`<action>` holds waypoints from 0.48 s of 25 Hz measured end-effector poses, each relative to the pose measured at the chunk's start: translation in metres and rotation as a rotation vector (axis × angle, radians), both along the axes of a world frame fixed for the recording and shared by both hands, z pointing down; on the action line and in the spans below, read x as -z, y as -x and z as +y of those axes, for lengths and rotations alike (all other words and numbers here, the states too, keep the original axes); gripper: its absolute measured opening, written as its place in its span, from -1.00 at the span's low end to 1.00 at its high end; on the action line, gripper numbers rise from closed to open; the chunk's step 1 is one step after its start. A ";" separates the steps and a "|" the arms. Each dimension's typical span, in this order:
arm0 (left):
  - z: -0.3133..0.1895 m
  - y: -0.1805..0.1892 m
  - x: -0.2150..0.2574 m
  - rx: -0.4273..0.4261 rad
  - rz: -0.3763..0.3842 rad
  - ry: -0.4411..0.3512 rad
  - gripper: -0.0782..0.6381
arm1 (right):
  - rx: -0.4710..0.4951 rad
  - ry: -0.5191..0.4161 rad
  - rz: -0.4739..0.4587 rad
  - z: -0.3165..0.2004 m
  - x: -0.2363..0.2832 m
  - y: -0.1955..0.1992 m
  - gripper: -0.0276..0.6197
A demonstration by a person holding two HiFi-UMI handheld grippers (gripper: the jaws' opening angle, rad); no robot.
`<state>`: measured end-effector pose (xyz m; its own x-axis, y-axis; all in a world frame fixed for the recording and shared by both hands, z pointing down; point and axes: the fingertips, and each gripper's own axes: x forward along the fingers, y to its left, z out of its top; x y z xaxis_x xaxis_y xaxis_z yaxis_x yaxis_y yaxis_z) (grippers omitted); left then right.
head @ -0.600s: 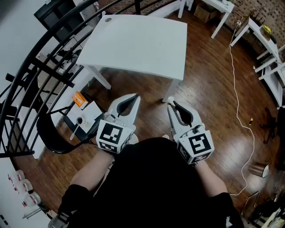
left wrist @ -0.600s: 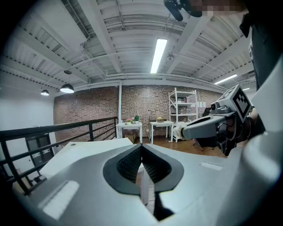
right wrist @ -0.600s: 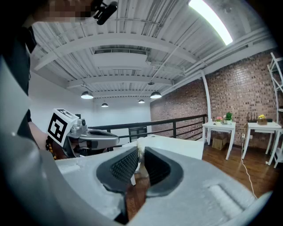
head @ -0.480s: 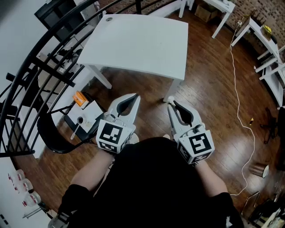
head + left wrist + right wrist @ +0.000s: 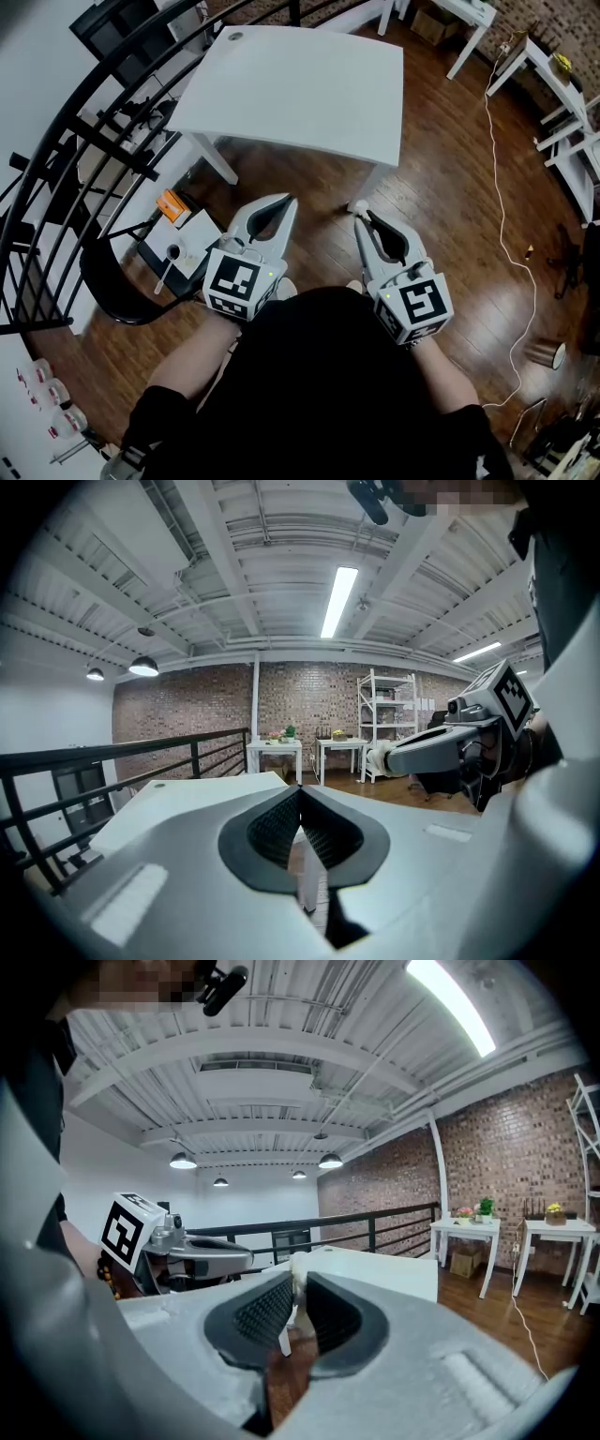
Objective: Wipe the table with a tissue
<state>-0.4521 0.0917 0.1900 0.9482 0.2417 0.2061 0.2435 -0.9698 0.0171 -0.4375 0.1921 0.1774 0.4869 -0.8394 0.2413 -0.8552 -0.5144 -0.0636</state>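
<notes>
Tissue sitting as small white wad at very tip of right gripper, jaws clamping down on it. Left gripper hanging just beside right one, on its left, jaws pressing together tip to tip, gripping nothing. White table standing ahead of both jaw tips, tissue not touching it. Black railing running off left gripper's outer side.

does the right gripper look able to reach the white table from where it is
Probably not yet. The right gripper, shut on a tissue, hangs short of the white table, with floor between them. Nothing blocks the way, so a step forward should do.
</notes>
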 end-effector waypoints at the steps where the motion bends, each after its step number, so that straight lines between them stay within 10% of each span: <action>1: -0.004 0.001 0.000 -0.003 0.001 0.001 -0.73 | -0.001 0.002 0.000 -0.004 -0.001 0.002 -0.81; 12: -0.045 0.017 -0.002 -0.027 0.009 0.008 -0.73 | -0.025 0.011 -0.002 -0.053 -0.002 0.023 -0.81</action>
<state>-0.4689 0.0464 0.1919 0.9430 0.2693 0.1956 0.2701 -0.9626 0.0228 -0.4603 0.1393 0.1792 0.5072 -0.8244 0.2512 -0.8420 -0.5361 -0.0592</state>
